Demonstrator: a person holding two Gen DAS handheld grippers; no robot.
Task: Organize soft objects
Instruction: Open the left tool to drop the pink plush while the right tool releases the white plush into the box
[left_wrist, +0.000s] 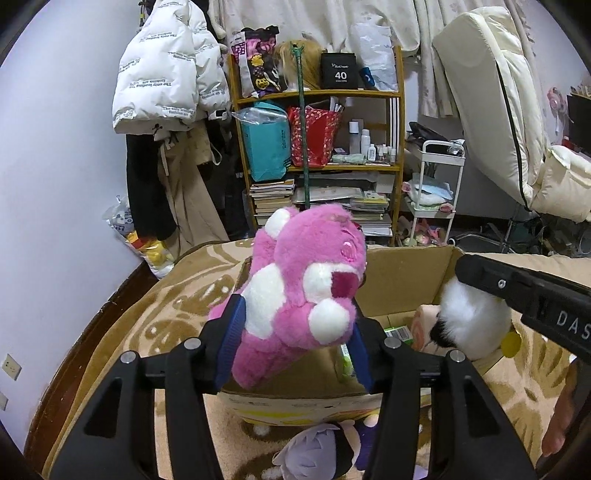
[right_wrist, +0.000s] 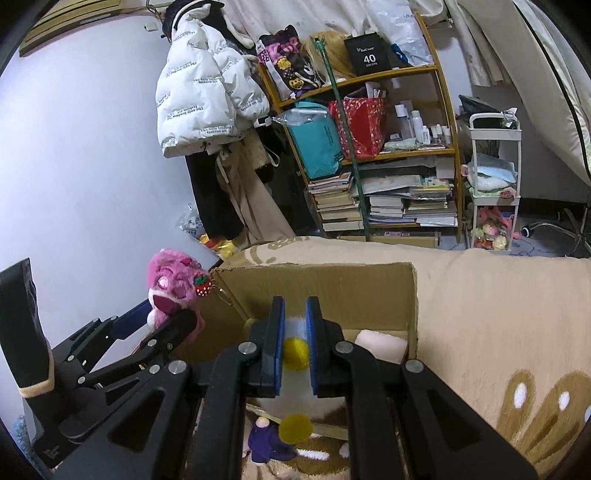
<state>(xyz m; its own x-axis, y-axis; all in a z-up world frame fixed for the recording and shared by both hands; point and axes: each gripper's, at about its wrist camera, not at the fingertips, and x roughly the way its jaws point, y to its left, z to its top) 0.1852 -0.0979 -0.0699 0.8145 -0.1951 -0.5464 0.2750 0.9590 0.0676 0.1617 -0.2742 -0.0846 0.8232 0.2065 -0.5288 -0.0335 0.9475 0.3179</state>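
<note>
A pink and white bear plush (left_wrist: 306, 288) stands upright between the blue pads of my left gripper (left_wrist: 295, 306), which is shut on its body just above the near left corner of an open cardboard box (left_wrist: 406, 266). From the right wrist view the bear (right_wrist: 173, 284) and left gripper (right_wrist: 166, 314) sit at the box's (right_wrist: 314, 273) left corner. My right gripper (right_wrist: 295, 301) is shut on a white plush (right_wrist: 295, 391) with a yellow beak, low over the box's near edge. That white plush (left_wrist: 472, 317) hangs at the box's right side.
A cream plush (right_wrist: 380, 343) and green packets (left_wrist: 399, 332) lie inside the box. A purple plush (left_wrist: 314, 450) lies on the tan patterned blanket (right_wrist: 498, 314) before the box. Behind stand a crowded bookshelf (left_wrist: 317, 162), a white cart (right_wrist: 495, 184) and hanging jackets (left_wrist: 166, 74).
</note>
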